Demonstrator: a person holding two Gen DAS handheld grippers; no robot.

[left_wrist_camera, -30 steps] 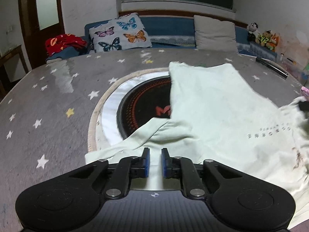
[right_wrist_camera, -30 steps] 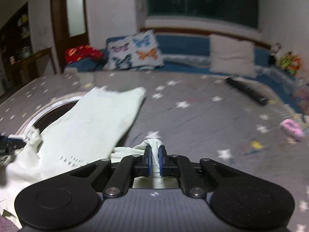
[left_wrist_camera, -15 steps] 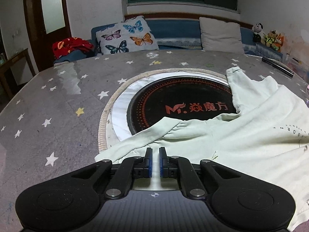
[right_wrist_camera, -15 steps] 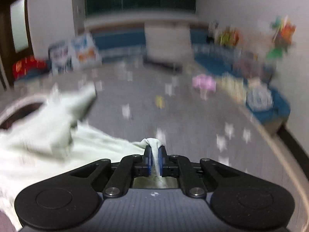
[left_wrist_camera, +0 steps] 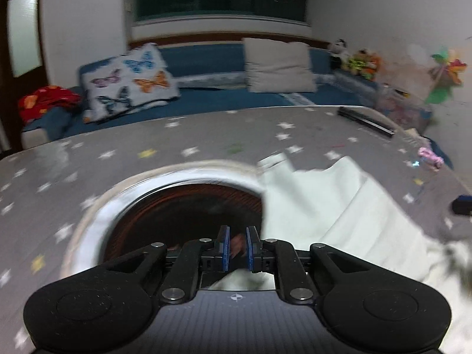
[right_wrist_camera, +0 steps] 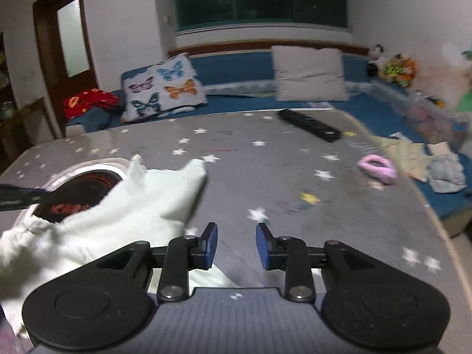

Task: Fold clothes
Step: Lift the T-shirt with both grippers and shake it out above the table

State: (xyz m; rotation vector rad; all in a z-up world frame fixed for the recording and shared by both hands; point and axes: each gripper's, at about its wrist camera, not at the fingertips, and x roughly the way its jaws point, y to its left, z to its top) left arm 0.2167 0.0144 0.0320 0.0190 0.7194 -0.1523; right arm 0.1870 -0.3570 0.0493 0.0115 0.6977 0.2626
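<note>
A pale green shirt point(left_wrist_camera: 330, 206) lies rumpled on the grey star-patterned table point(left_wrist_camera: 88, 159), right of the round cooktop, with an edge running under my left gripper. My left gripper point(left_wrist_camera: 237, 247) hovers over the cooktop's near rim; its jaws are opening, with a narrow gap and no cloth between the blue pads. In the right wrist view the shirt point(right_wrist_camera: 141, 206) spreads to the left of my right gripper point(right_wrist_camera: 237, 244). That gripper's jaws are opening too, and only bare table shows between them. The left gripper's tip point(right_wrist_camera: 17, 197) pokes in at the left edge.
A round black cooktop point(left_wrist_camera: 183, 206) with a pale rim is sunk into the table's middle. A black bar point(right_wrist_camera: 309, 125) and a pink item point(right_wrist_camera: 377, 168) lie on the far right of the table. Behind it a blue bench holds a butterfly pillow point(right_wrist_camera: 165, 88), a beige pillow point(right_wrist_camera: 309, 73) and red cloth point(right_wrist_camera: 88, 101).
My right gripper has let go of the fold of cloth it pinched and spread its jaws. My left gripper rose and moved forward off the shirt's sleeve to over the cooktop, its gap a little wider.
</note>
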